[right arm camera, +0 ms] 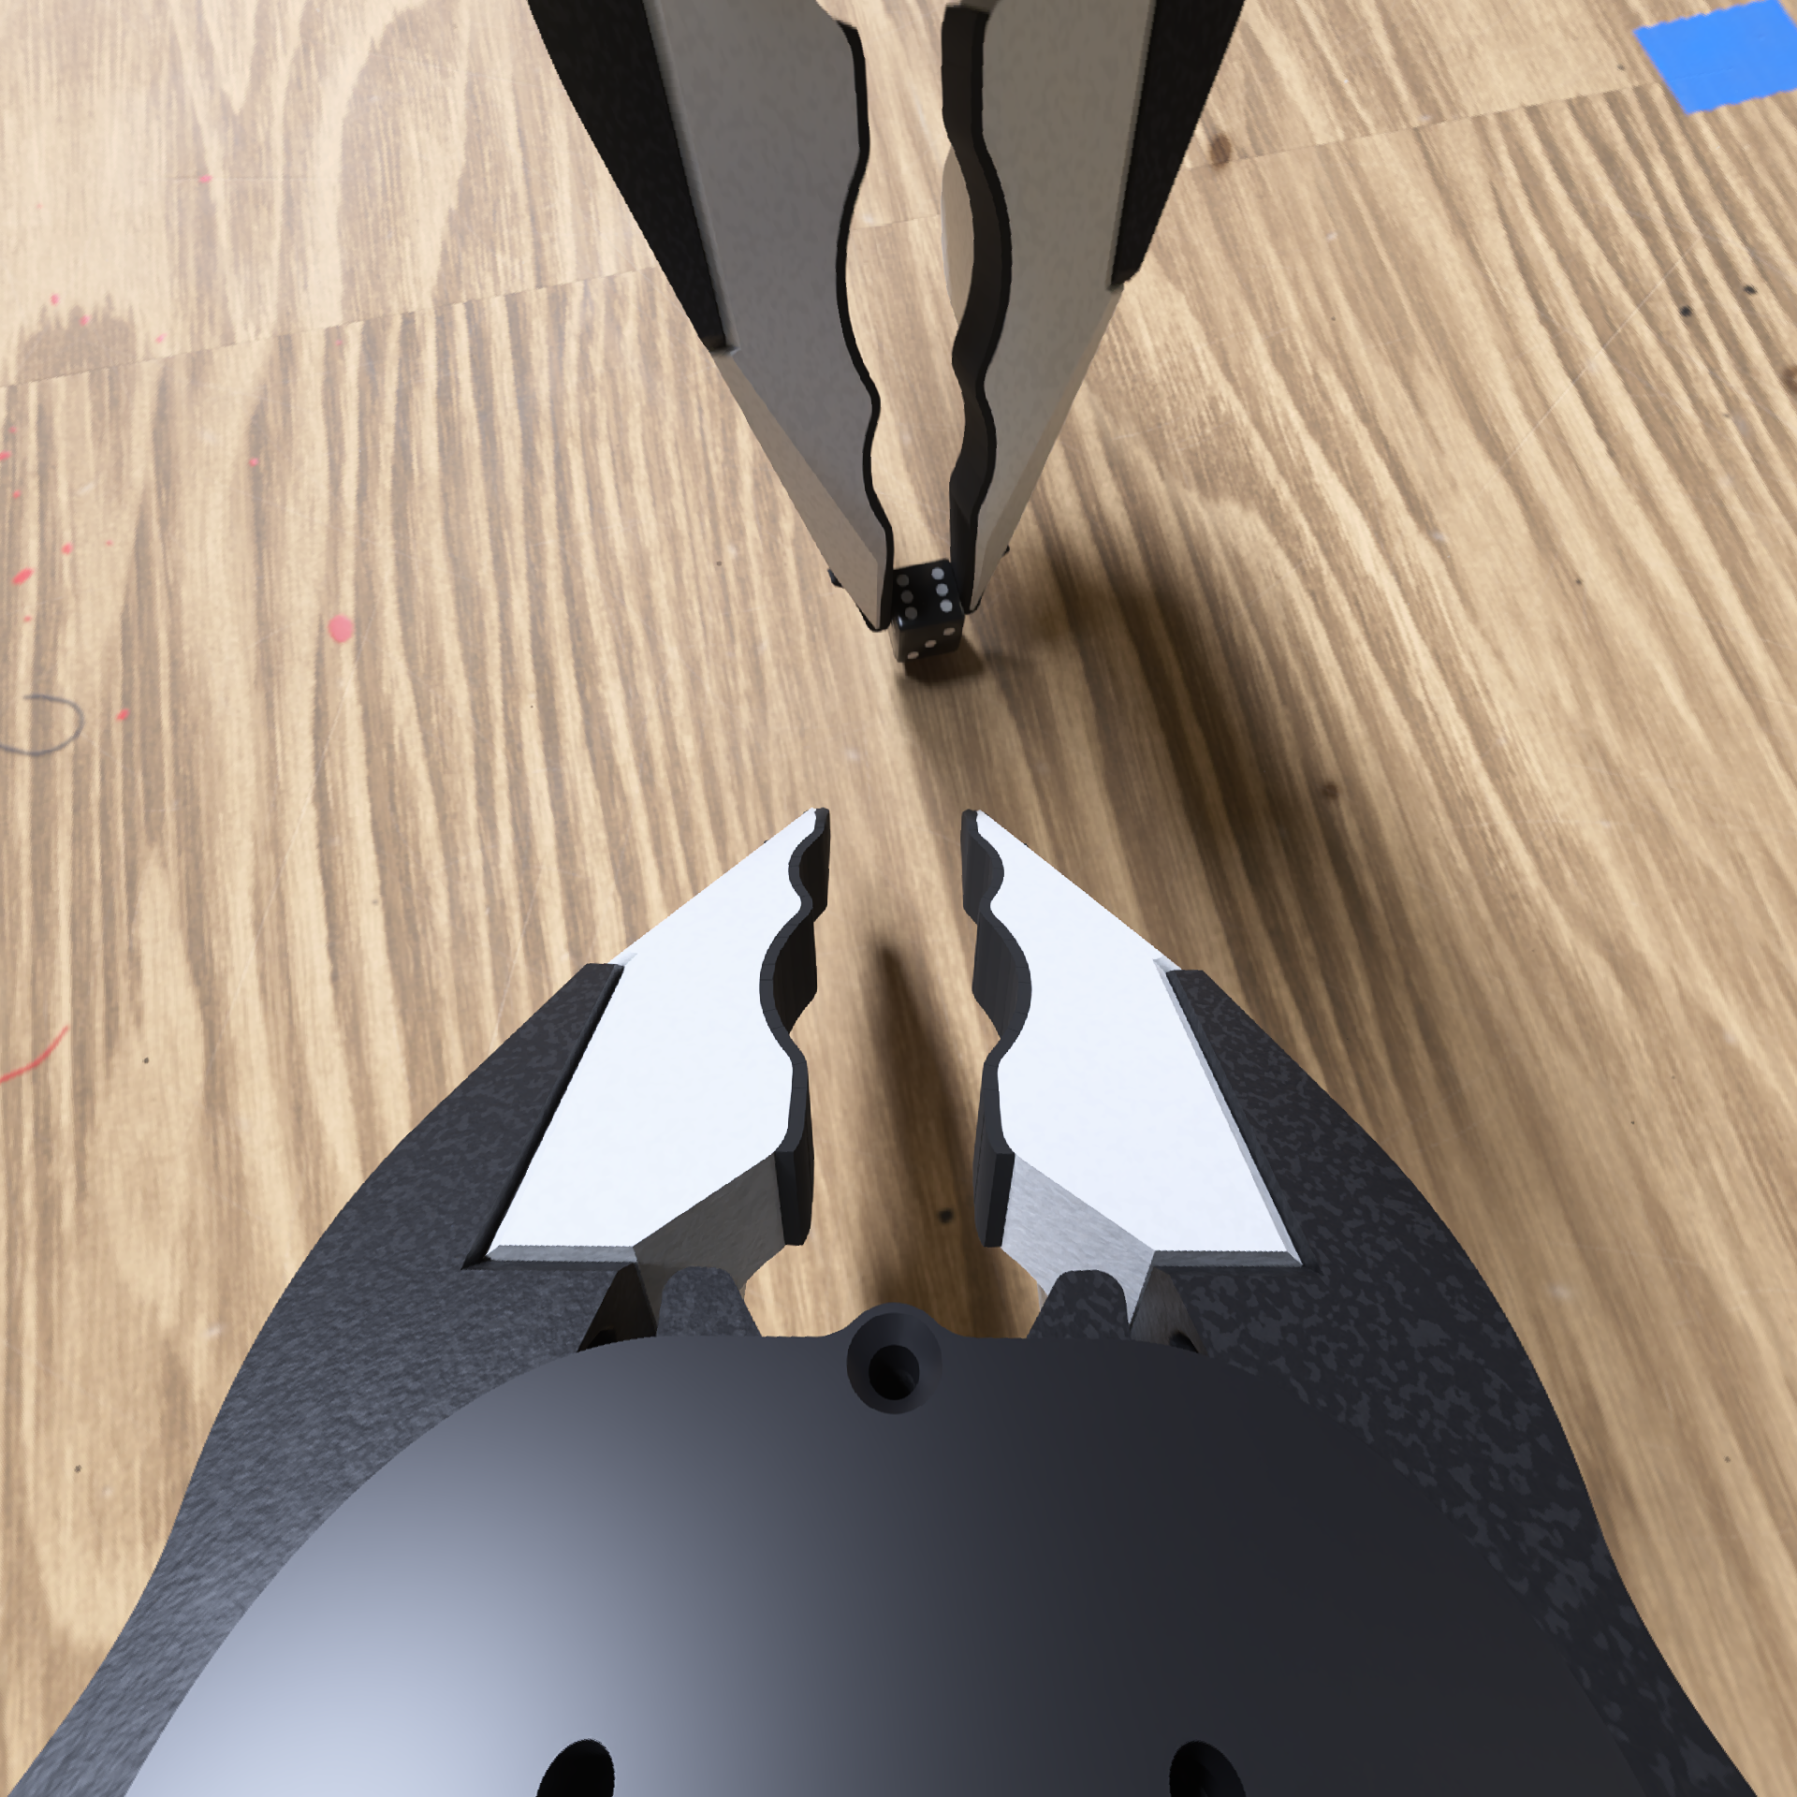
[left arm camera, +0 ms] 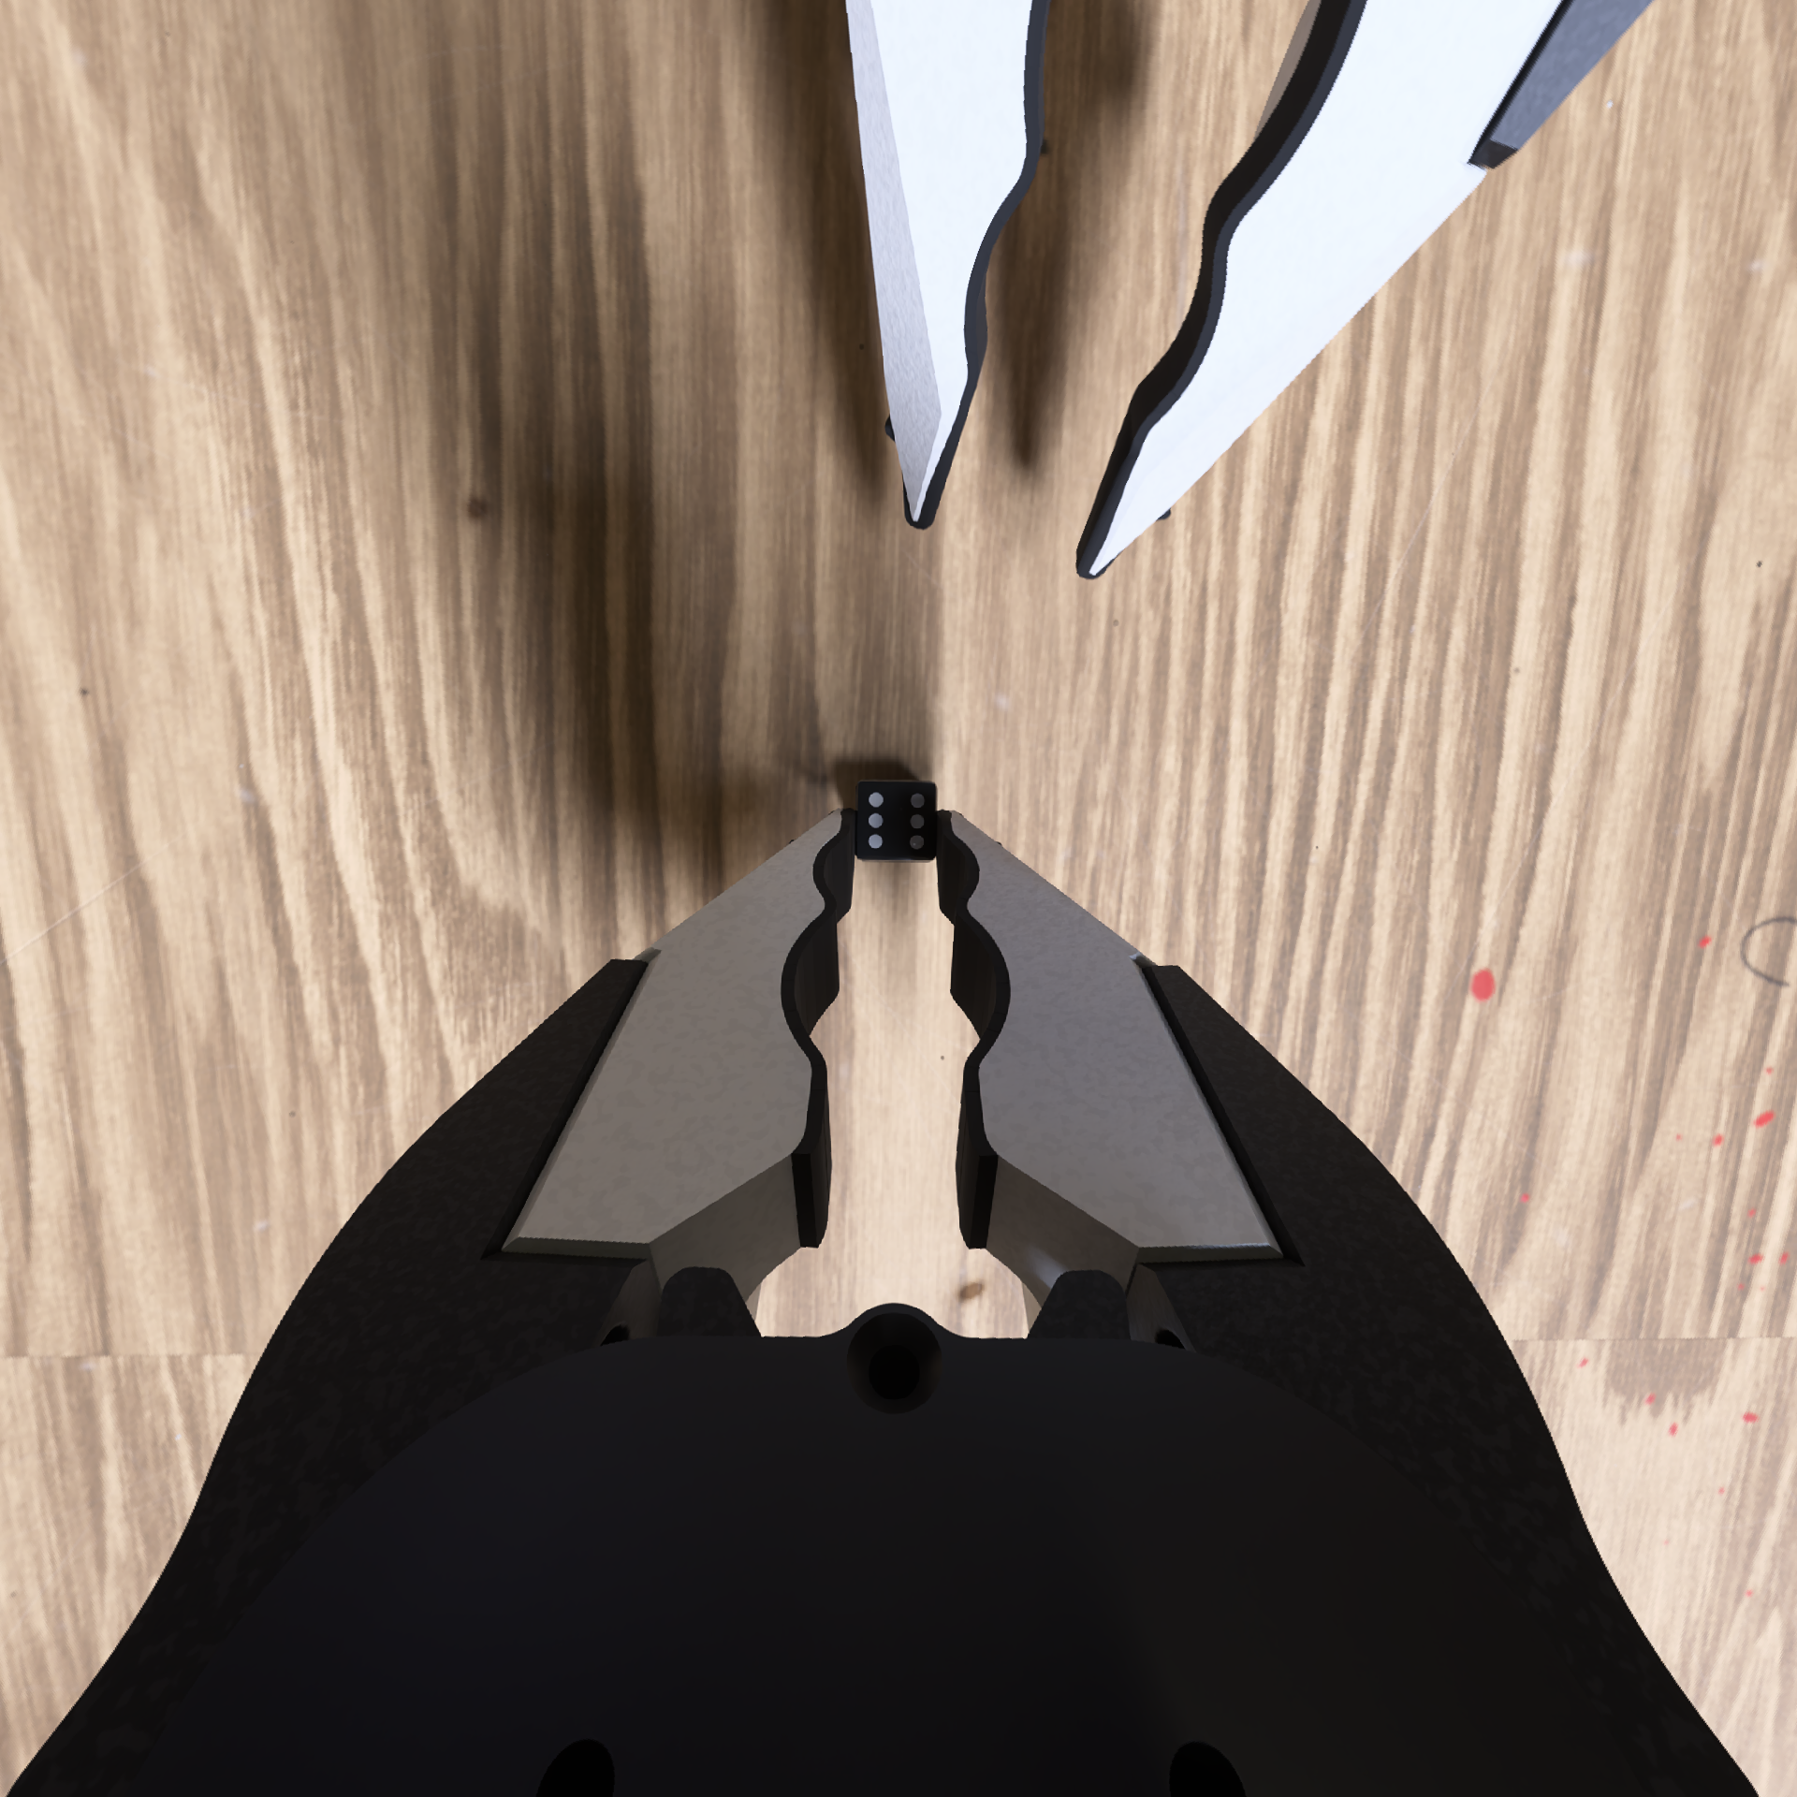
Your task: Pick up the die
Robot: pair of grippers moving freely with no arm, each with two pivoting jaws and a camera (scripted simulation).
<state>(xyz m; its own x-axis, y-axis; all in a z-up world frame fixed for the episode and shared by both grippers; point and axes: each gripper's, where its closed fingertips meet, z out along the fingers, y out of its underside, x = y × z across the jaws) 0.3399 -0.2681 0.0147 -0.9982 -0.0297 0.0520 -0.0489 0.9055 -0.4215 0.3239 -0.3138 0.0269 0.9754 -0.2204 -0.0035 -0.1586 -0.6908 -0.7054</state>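
A small black die with white pips (left arm camera: 896, 822) sits between the fingertips of my left gripper (left arm camera: 896, 834), which is shut on it from both sides. In the right wrist view the die (right arm camera: 929, 608) is held at the tips of the left gripper (right arm camera: 929, 615), low over the wooden table. I cannot tell whether it touches the wood. My right gripper (right arm camera: 895, 815) is open and empty, a short way in front of the die and pointing at it. It also shows in the left wrist view (left arm camera: 1006, 545), facing my left gripper.
The wooden table (left arm camera: 389, 583) has a seam between boards (right arm camera: 292, 335). A strip of blue tape (right arm camera: 1721, 53) lies at the far right. Red paint specks (left arm camera: 1481, 984) and a pen loop (right arm camera: 44, 724) mark the wood.
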